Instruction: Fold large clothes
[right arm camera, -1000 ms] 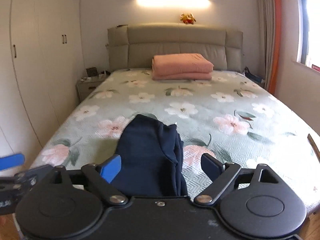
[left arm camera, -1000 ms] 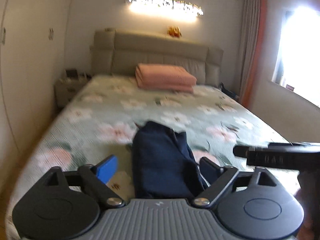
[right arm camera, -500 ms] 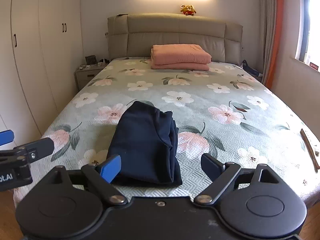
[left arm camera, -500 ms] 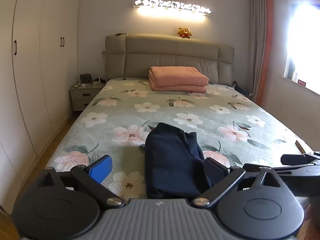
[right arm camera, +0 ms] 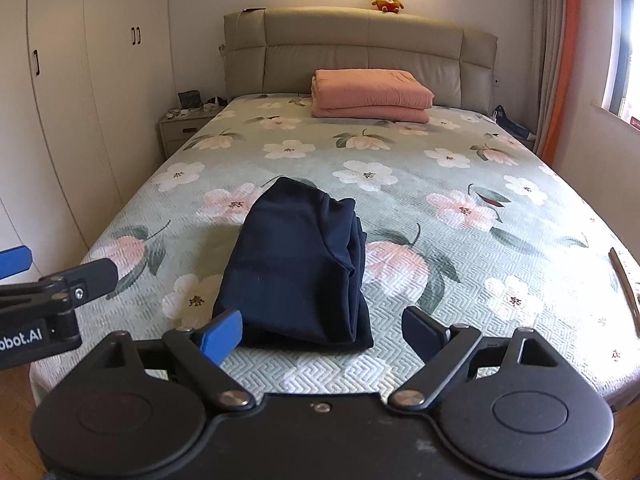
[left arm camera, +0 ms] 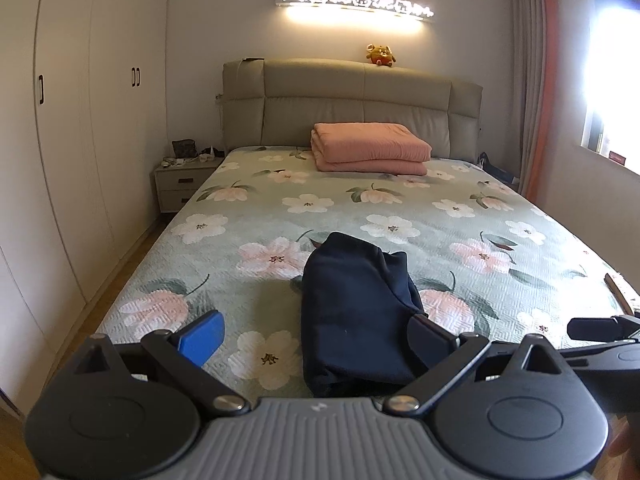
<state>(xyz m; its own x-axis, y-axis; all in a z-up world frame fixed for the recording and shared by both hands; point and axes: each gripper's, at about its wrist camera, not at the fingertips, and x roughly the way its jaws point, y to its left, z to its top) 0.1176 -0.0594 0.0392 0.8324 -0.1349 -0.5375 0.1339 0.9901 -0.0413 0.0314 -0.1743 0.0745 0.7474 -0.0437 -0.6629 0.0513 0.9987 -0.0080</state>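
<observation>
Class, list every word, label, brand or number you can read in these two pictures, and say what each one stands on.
"obot.AI": white letters on the body of the left gripper, cut off by the picture's left edge.
A small pale mark on the left gripper's grey housing, in its own view: too small to read.
Nothing else is legible.

Bedspread (right arm camera: pixel 460 272) lies bare around the folded garment (right arm camera: pixel 296 264).

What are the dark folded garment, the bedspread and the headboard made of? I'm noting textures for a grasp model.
The navy garment looks like thick, matte knit or fleece: soft rounded folds, no sheen. The bedspread seems quilted cotton, shown by its stitched geometric relief under the floral print. The headboard looks like padded leather or faux leather: smooth panels with seams and a faint sheen.
</observation>
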